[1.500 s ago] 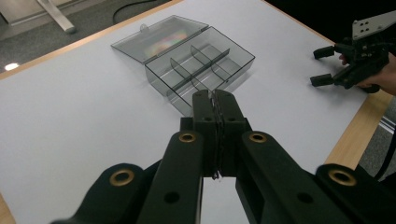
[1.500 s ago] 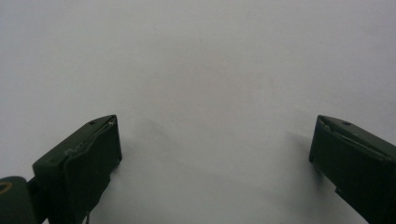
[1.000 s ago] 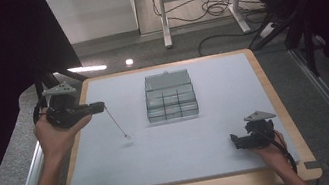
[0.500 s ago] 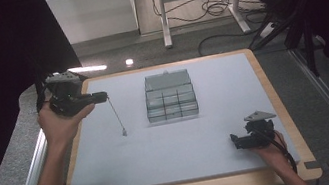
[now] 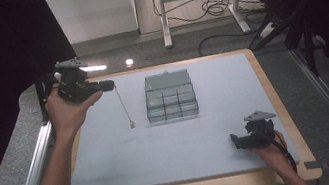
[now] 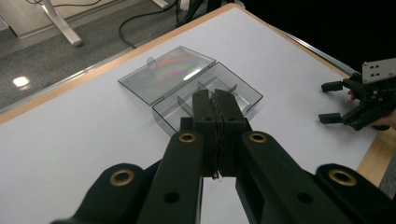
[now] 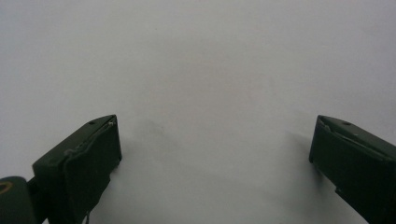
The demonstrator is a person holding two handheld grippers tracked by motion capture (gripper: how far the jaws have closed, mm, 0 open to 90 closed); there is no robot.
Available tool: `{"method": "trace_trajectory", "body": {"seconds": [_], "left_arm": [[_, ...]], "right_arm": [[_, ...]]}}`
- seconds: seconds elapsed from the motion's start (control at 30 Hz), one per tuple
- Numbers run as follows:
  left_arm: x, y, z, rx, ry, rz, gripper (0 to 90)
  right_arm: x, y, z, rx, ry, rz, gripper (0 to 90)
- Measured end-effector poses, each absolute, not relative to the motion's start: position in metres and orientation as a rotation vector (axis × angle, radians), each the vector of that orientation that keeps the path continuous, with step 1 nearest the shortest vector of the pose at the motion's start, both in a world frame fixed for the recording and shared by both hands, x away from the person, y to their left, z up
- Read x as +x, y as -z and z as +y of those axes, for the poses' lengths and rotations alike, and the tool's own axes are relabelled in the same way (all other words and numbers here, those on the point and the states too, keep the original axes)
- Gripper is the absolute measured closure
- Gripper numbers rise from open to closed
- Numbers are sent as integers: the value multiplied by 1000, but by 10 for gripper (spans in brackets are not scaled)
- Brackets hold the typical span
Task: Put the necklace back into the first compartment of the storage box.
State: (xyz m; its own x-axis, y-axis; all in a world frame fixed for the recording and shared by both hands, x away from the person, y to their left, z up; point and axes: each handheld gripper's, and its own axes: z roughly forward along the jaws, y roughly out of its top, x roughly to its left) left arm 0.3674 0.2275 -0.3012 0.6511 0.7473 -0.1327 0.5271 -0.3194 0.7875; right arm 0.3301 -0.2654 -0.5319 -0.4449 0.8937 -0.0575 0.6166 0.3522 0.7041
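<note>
A thin chain [image 5: 124,107], fine and pale with a small pendant-like end, hangs from the left gripper [image 5: 109,85] above the left part of the table; its lower end sits just above or on the surface, and which of the two cannot be told. In the left gripper view the two black jaws are pressed together on the chain [image 6: 215,140], whose tiny links show as a crinkled line in the seam between the pads. The jaws are matte black plastic, blocky, with brass-coloured rivets at the joints.

Just to the right of the chain stands a clear plastic compartment box [image 5: 172,103], rectangular, split by thin dividers into small square cells, its hinged lid [image 5: 167,79] lying open flat behind it. In the left gripper view the lid [image 6: 167,74] throws a rainbow sheen and the box [image 6: 233,91] lies just beyond the jaw tips.

The table [image 5: 171,142] has a smooth, matte pale grey-white top framed by a light wooden rim with rounded corners.

The right gripper [image 5: 236,142] rests low at the near right corner, well apart from the box, with a grey three-cornered plate on top. Its jaws stand wide apart with nothing between them, seen in the right gripper view as two dark wedge-shaped pads over bare tabletop [image 7: 210,84]. A person's bare forearms hold both grippers.
</note>
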Motion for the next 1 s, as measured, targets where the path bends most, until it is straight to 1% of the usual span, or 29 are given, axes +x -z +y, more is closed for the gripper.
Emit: {"method": "trace_trajectory", "body": {"seconds": [0.57,1.0], "left_arm": [[404,290,202,2021,-337,1026,895],[420,286,187,2026,-333,1031,895]], "right_arm": [[330,532,-265,1317,-858,2187,18],[330,532,-266,1314,-859,2188,19]]}}
